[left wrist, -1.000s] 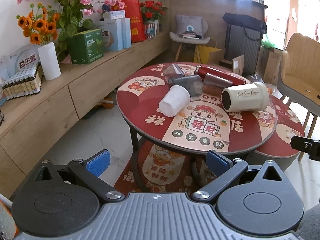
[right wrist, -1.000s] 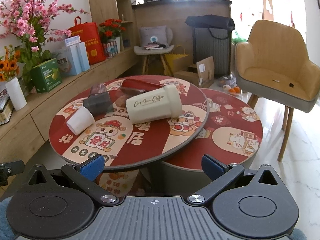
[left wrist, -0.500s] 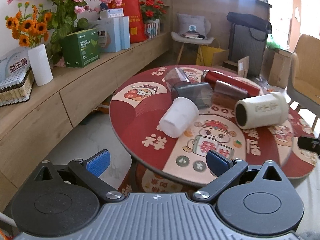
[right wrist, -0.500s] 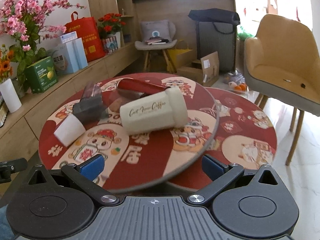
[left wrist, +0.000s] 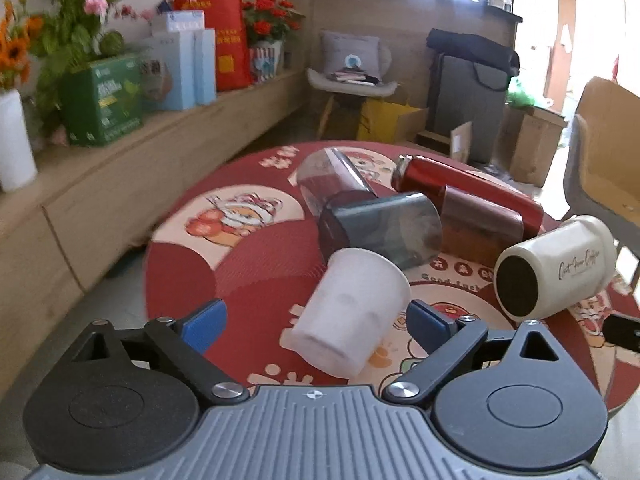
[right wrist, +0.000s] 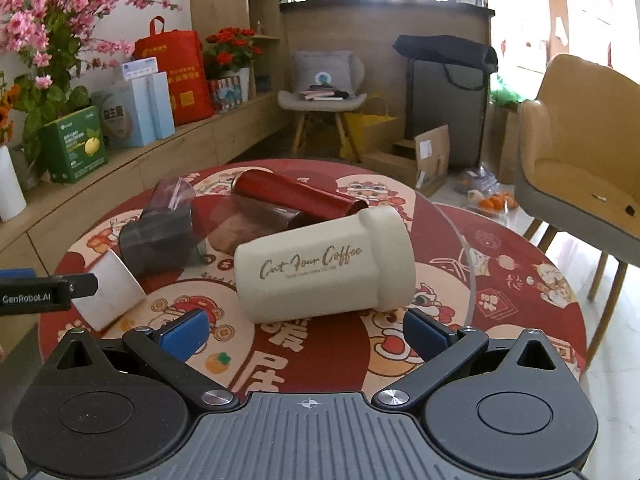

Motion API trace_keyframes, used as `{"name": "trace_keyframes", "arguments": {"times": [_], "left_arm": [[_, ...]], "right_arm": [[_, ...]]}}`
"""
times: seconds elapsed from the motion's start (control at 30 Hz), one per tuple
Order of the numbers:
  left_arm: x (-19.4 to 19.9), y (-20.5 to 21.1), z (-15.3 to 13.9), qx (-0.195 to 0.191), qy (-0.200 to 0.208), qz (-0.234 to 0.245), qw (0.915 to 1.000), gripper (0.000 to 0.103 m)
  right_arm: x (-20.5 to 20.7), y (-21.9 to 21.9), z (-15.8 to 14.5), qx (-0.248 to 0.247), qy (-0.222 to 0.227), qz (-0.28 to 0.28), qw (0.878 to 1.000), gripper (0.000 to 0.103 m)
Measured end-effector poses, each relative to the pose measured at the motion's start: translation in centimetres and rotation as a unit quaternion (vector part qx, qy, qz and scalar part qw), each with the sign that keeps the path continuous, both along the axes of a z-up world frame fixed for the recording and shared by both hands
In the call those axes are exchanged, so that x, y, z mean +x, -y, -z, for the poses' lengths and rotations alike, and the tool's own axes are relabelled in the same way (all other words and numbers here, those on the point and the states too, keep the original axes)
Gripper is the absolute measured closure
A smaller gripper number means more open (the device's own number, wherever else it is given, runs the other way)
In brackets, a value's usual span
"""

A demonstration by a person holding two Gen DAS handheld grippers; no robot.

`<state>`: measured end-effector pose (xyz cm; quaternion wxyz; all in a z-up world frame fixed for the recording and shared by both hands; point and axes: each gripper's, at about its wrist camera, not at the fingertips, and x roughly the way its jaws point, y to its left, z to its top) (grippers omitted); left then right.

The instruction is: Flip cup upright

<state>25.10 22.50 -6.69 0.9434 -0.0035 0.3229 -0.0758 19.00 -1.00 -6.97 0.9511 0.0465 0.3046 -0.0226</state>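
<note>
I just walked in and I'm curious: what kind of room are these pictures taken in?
Probably a home living room or a small lounge. A low round table with a festive red cover holds tipped-over cups, an armchair stands beside it, and a long wooden sideboard carries flowers and gift boxes.

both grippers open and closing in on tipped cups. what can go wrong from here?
1. The white cup lies against the dark grey cup; the left gripper closing on it may shove the pile behind.
2. The cream coffee cup lies on its round side near the table edge; an off-centre pinch by the right gripper could roll it off.
3. The left gripper reaches into the right wrist view, so the two may collide.
</note>
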Motion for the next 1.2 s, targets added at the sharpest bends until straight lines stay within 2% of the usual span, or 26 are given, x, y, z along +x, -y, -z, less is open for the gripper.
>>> {"name": "trace_keyframes", "arguments": {"times": [0.1, 0.2, 0.27, 0.33, 0.4, 0.5, 0.57, 0.73, 0.87, 1.0, 1.2], "left_arm": [[0.8, -0.1, 0.8, -0.019, -0.007, 0.01, 0.9997, 0.006], [1.2, 0.6, 1.4, -0.005, -0.004, 0.03, 0.9995, 0.006], [1.3, 0.9, 1.6, 0.0, 0.004, 0.041, 0.9992, 0.013], [1.4, 1.0, 1.7, -0.011, 0.002, 0.045, 0.9989, 0.018], [1.6, 1.0, 1.9, -0.019, -0.002, 0.046, 0.9988, 0.019], [1.6, 1.2, 2.2, -0.007, -0.004, 0.043, 0.9991, 0.02], [1.8, 1.2, 2.5, -0.009, -0.012, 0.043, 0.9989, 0.031], [1.2, 1.9, 2.3, -0.007, -0.013, 0.041, 0.9991, 0.046], [0.1, 3.2, 2.2, -0.013, -0.015, 0.056, 0.9983, 0.046], [-1.0, 5.1, 2.3, 0.001, -0.01, 0.07, 0.9975, 0.046], [-2.8, 7.1, 2.3, -0.015, -0.023, 0.099, 0.9947, 0.046]], "right_arm": [[0.3, 0.5, 1.0, -0.001, 0.004, 0.008, 1.0, 0.0], [0.8, 1.2, 2.0, 0.016, -0.003, 0.017, 1.0, 0.0], [1.2, 1.4, 2.5, 0.025, -0.013, 0.016, 0.999, 0.0], [1.5, 1.3, 2.8, 0.027, -0.014, 0.012, 0.999, 0.0], [1.8, 1.2, 3.0, 0.026, -0.012, 0.005, 1.0, 0.0], [1.9, 0.9, 3.2, 0.023, -0.015, -0.007, 1.0, 0.0], [1.9, 0.9, 3.3, 0.022, -0.019, -0.011, 1.0, 0.0], [2.0, 1.4, 3.3, 0.034, -0.026, -0.009, 0.999, 0.0], [2.0, 1.9, 3.2, 0.034, -0.029, -0.007, 0.999, 0.0], [2.0, 2.5, 3.4, 0.034, -0.033, 0.002, 0.999, 0.0], [2.1, 3.6, 3.5, 0.04, -0.038, 0.015, 0.998, 0.0]]}}
